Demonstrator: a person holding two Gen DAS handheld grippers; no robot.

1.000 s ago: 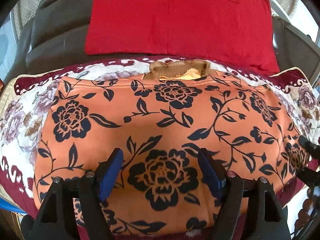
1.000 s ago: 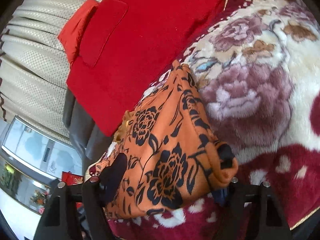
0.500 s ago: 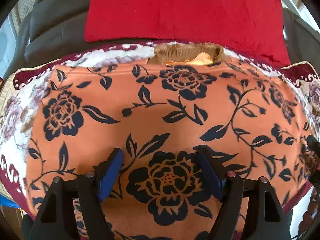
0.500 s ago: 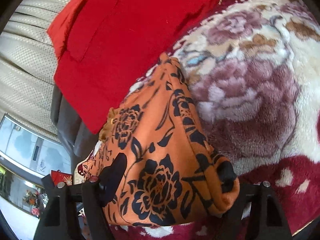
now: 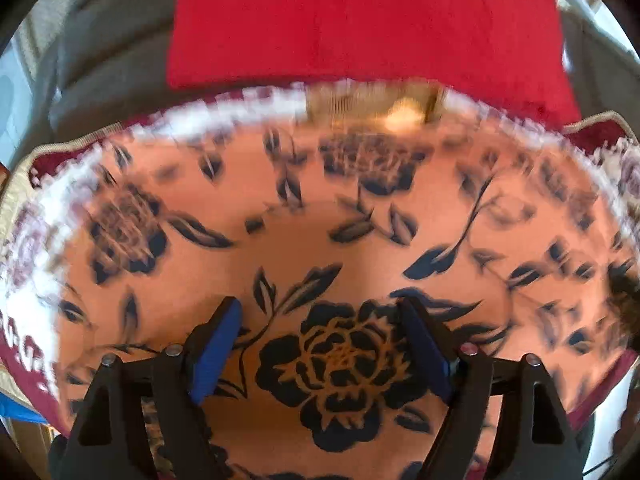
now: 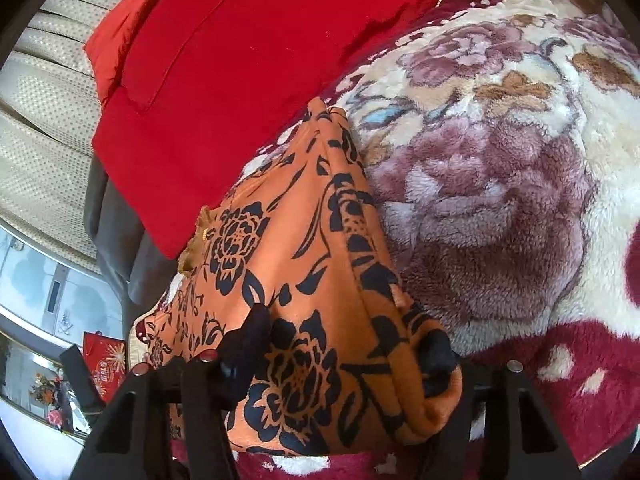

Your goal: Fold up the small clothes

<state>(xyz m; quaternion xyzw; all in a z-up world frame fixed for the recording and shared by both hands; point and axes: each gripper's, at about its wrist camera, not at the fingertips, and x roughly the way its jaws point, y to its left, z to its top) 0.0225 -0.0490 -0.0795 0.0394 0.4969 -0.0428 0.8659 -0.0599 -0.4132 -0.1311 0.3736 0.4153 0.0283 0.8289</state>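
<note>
An orange garment (image 5: 320,236) with a black flower print lies spread on a plush floral blanket (image 6: 500,200), its tan ribbed collar (image 5: 372,100) at the far edge. My left gripper (image 5: 316,308) hovers just over the garment's near part; its jaws with blue pads (image 5: 212,356) are opening and nothing is pinched between them. My right gripper (image 6: 346,328) has the garment's (image 6: 320,264) folded side edge bunched between its black fingers (image 6: 438,354). Its jaws are closing on that fold, which rises like a ridge. A dark bit of the right gripper (image 5: 624,292) shows at the garment's right edge.
A red cushion (image 5: 360,20) leans against the grey sofa back (image 5: 100,60) behind the blanket. Pale curtains (image 6: 40,100) hang at the left in the right wrist view, with a glass cabinet (image 6: 40,300) below them. The blanket's dark red border (image 6: 580,380) runs along the near edge.
The right gripper's fingers have drawn closer together on the bunched fold. The left gripper's jaws stand slightly wider, and its view has tipped a little, now blurred.
</note>
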